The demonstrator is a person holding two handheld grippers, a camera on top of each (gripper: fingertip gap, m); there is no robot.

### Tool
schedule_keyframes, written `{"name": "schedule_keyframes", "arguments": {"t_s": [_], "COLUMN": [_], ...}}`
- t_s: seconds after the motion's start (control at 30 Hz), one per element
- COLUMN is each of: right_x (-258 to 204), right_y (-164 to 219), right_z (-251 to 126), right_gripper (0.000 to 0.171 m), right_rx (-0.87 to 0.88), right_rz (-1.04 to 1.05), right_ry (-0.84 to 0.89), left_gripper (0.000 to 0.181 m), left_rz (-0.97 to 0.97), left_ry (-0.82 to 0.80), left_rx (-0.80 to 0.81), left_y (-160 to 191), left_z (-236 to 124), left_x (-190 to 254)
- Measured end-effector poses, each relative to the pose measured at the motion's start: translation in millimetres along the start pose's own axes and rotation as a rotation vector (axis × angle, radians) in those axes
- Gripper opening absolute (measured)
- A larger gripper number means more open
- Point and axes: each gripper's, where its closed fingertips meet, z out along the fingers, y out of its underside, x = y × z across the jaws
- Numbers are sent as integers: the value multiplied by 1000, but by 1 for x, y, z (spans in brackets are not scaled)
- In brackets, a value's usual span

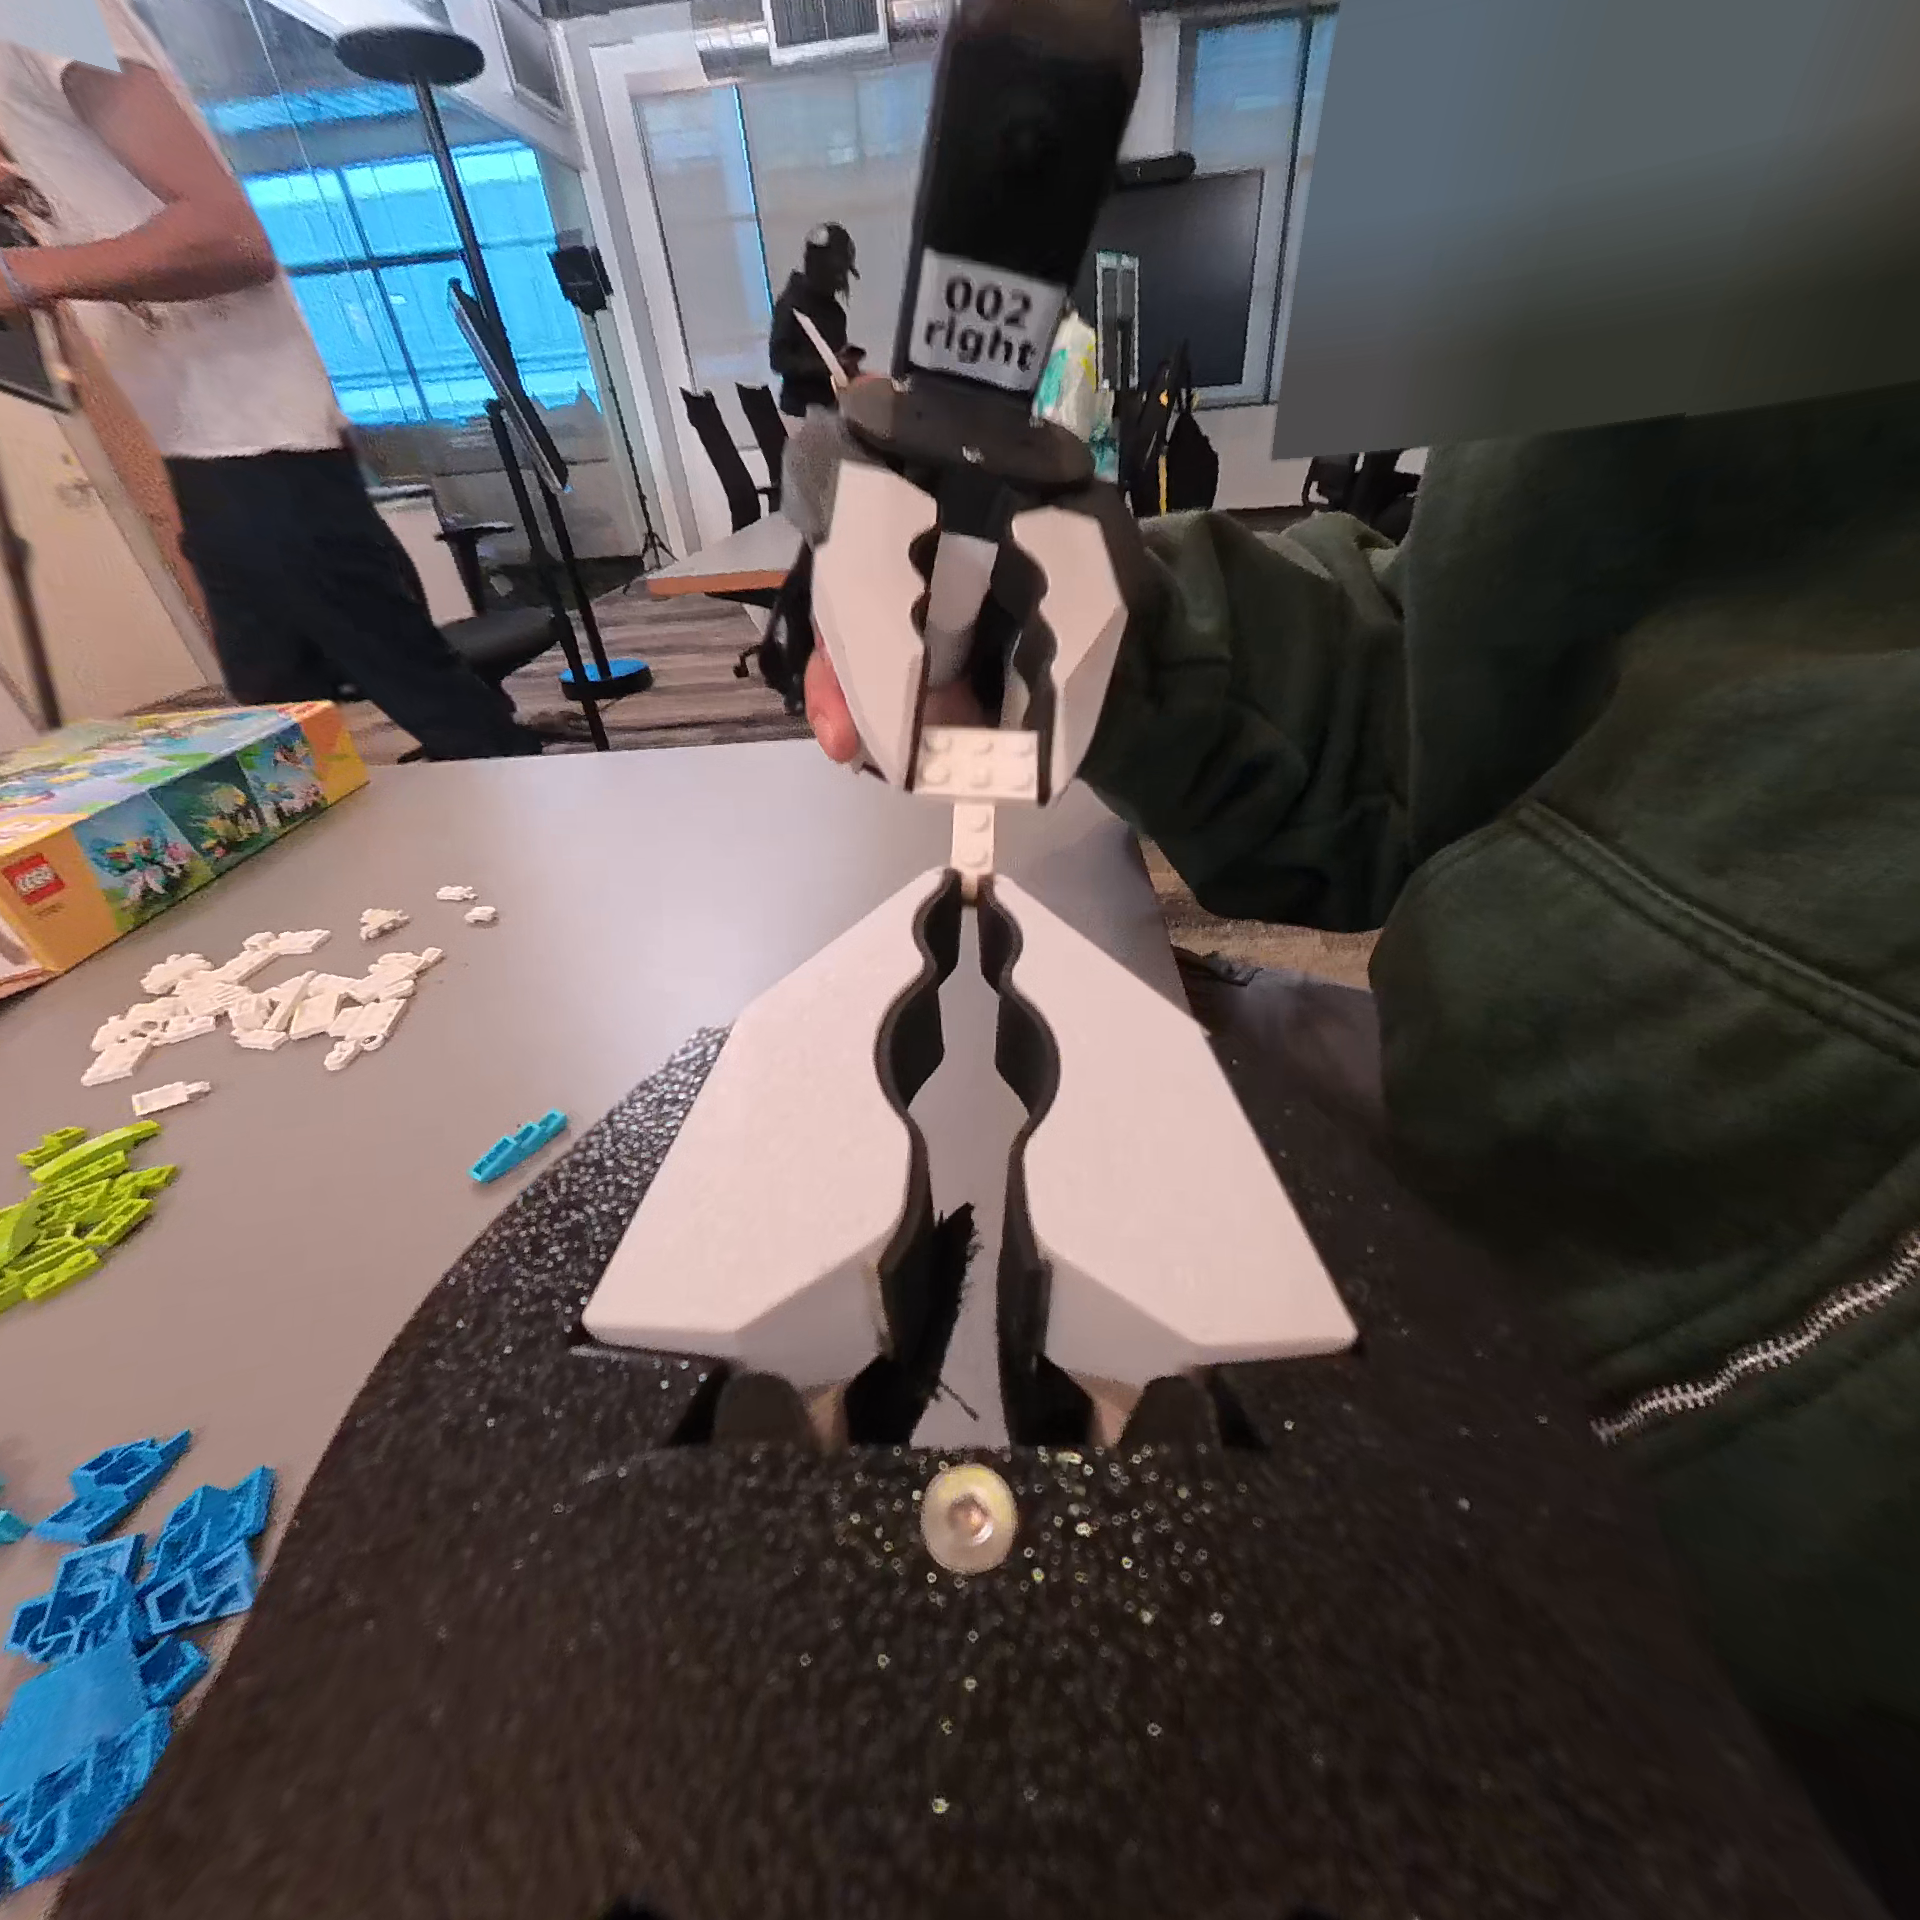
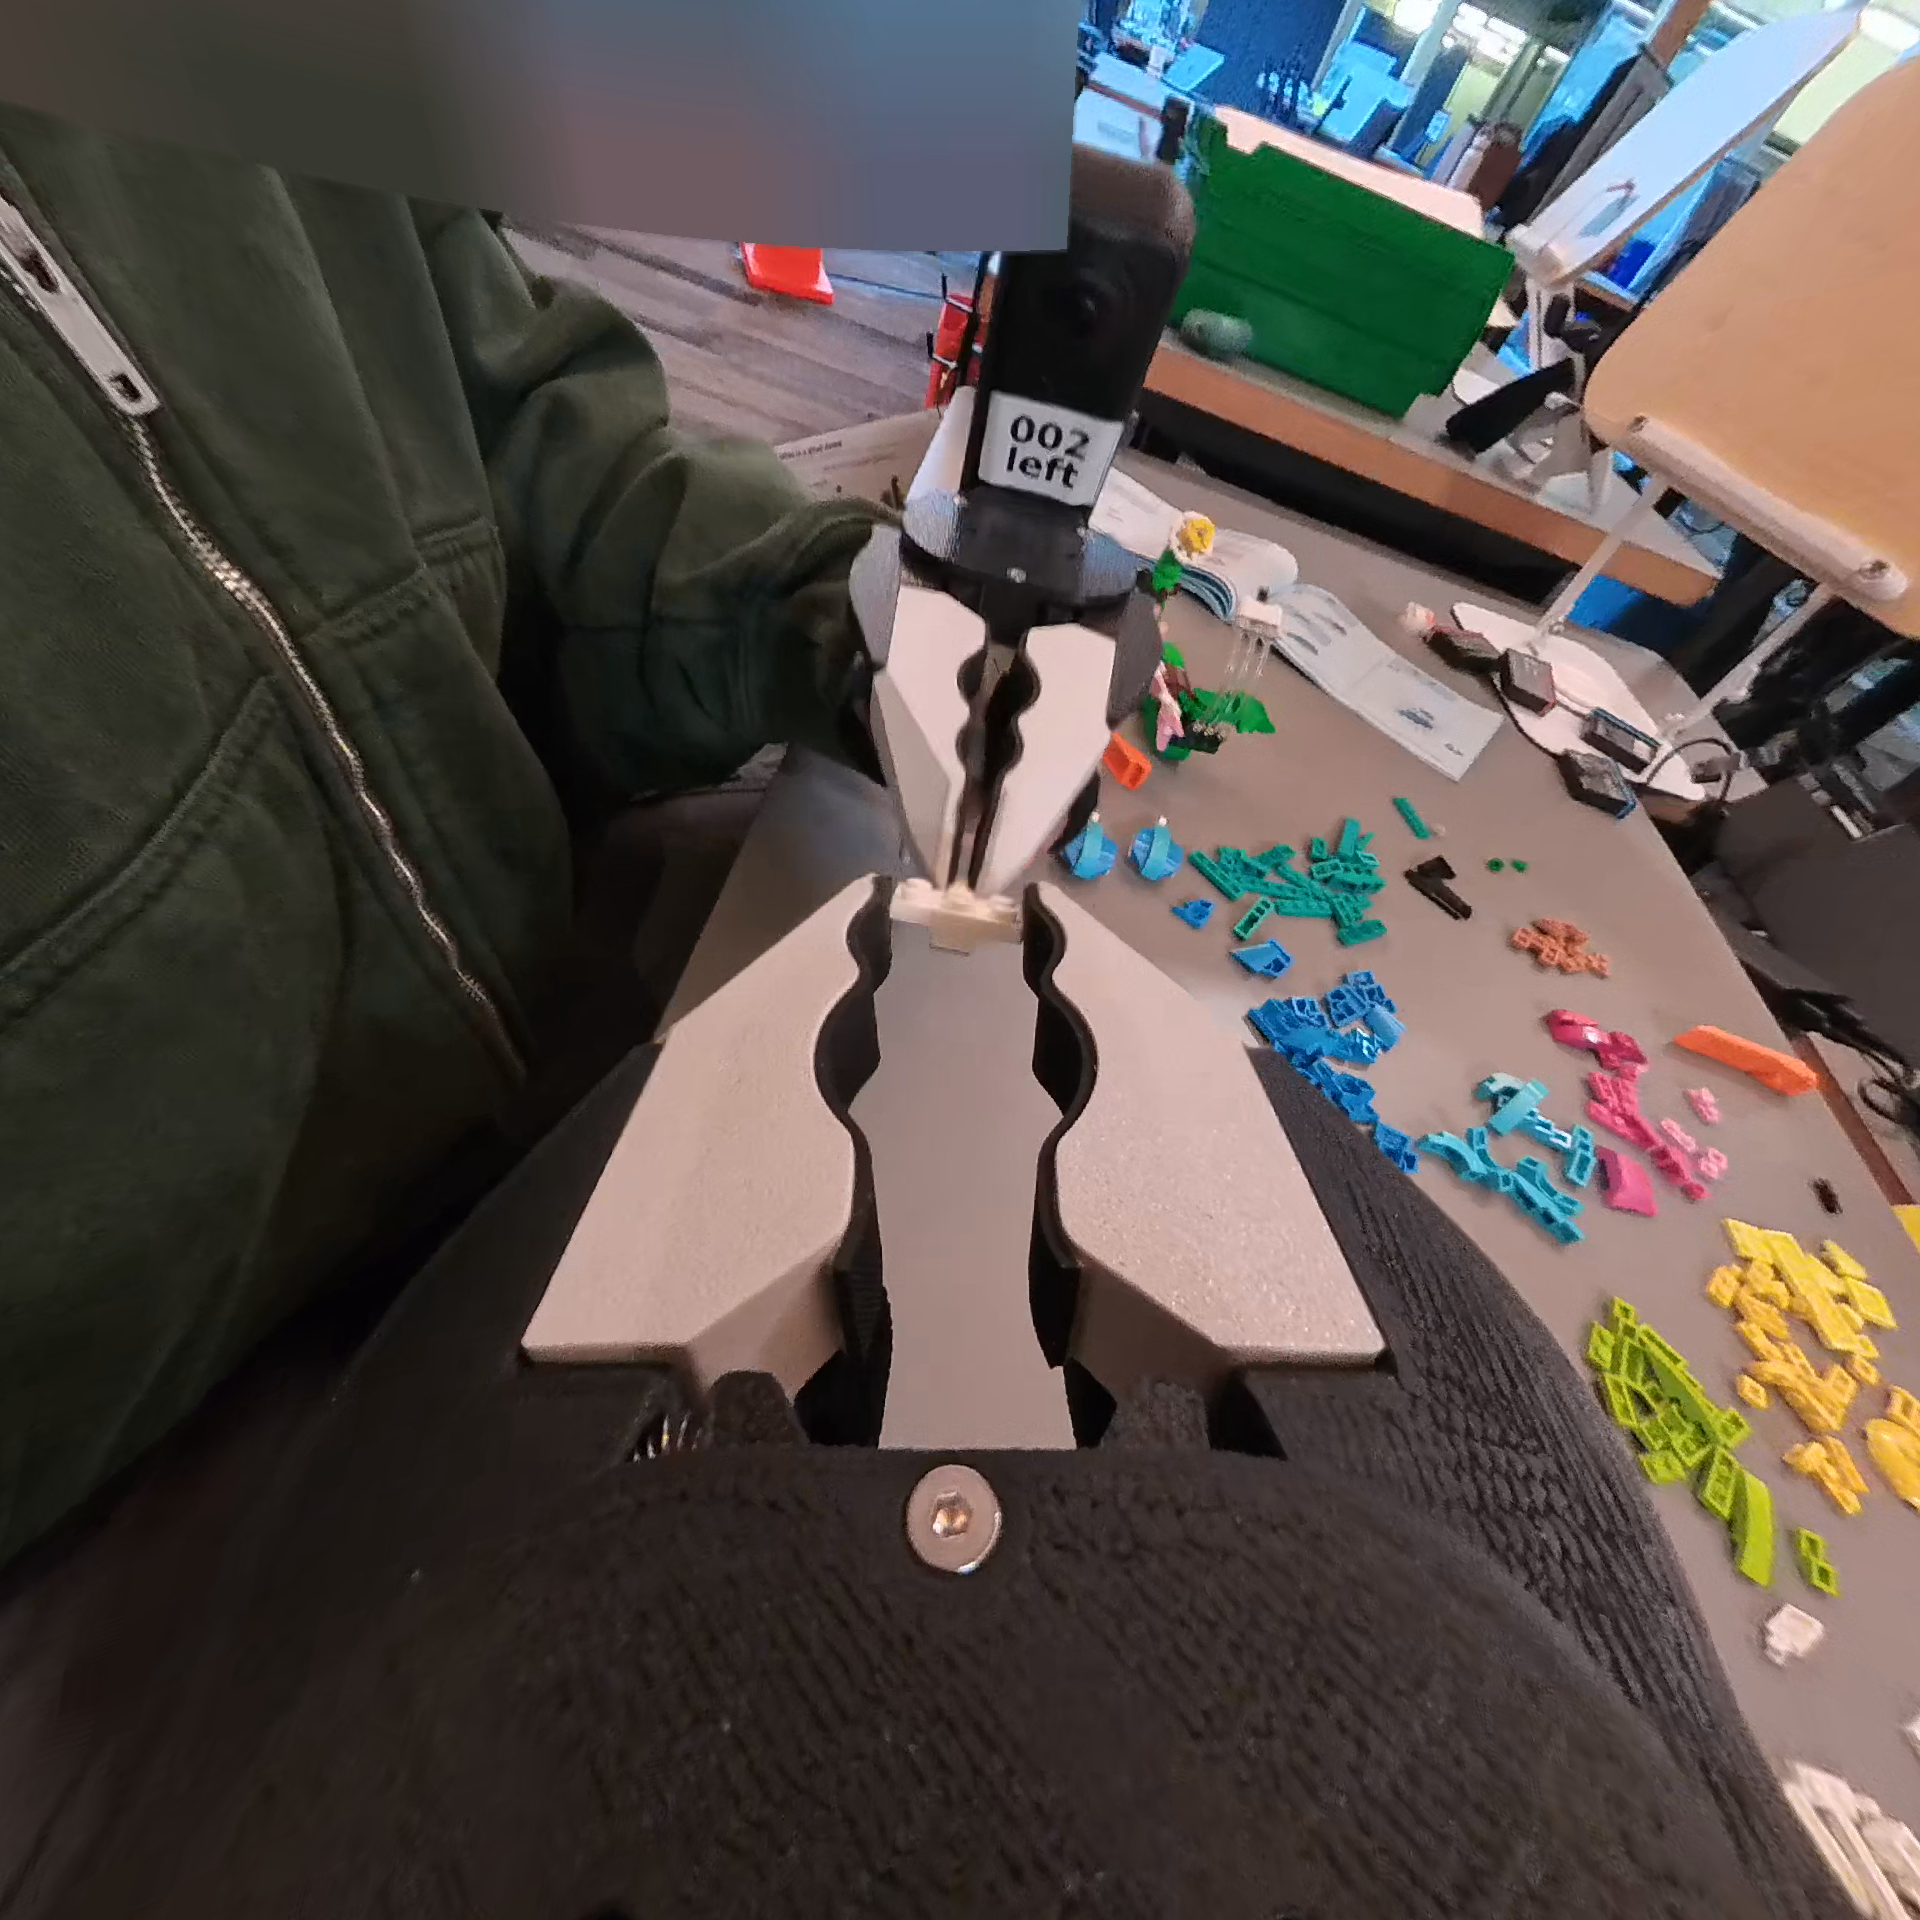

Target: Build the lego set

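In the left wrist view my left gripper (image 1: 968,891) is shut on the near end of a narrow white plate (image 1: 974,836), held above the grey table (image 1: 623,883). The plate's far end meets a wider white plate (image 1: 982,764), which the right gripper (image 1: 977,784) pinches from the opposite side. In the right wrist view my right gripper (image 2: 956,909) is shut on that wider white plate (image 2: 951,920), and the left gripper (image 2: 961,881) points at it tip to tip. Both grippers are held close to the person's dark green hoodie (image 2: 260,727).
A Lego box (image 1: 156,821), white pieces (image 1: 249,997), lime pieces (image 1: 73,1205) and blue pieces (image 1: 104,1621) lie to the left. The right wrist view shows teal (image 2: 1299,883), blue (image 2: 1330,1029), pink (image 2: 1621,1101), yellow (image 2: 1808,1340) and lime (image 2: 1683,1423) piles, a booklet (image 2: 1351,665) and a small built model (image 2: 1195,696). The grippers are tip to tip, or close to it.
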Motion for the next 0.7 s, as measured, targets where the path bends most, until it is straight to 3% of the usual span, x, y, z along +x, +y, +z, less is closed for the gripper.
{"name": "schedule_keyframes", "arguments": {"t_s": [0.13, 0.27, 0.43, 0.57, 0.7], "right_x": [-8, -2, 10, 14, 13], "right_y": [-5, -3, -9, -17, -20], "right_z": [7, 3, -3, -5, -3], "right_gripper": [24, 24, 24, 23, 24], "right_rx": [-17, -17, 85, 208, 260], "right_rz": [-43, -50, 5, 77, 97], "right_ry": [-21, 12, 52, 46, 35], "left_gripper": [1, 1, 4, 27, 20], "left_rz": [16, -26, -88, -137, -203], "left_ry": [11, -15, -62, -71, -25], "left_rx": [-57, -8, 98, 147, 200], "left_y": [14, 9, -4, -11, -17], "left_z": [13, 9, 2, 2, 3], "left_x": [8, 1, -10, -13, -8]}}
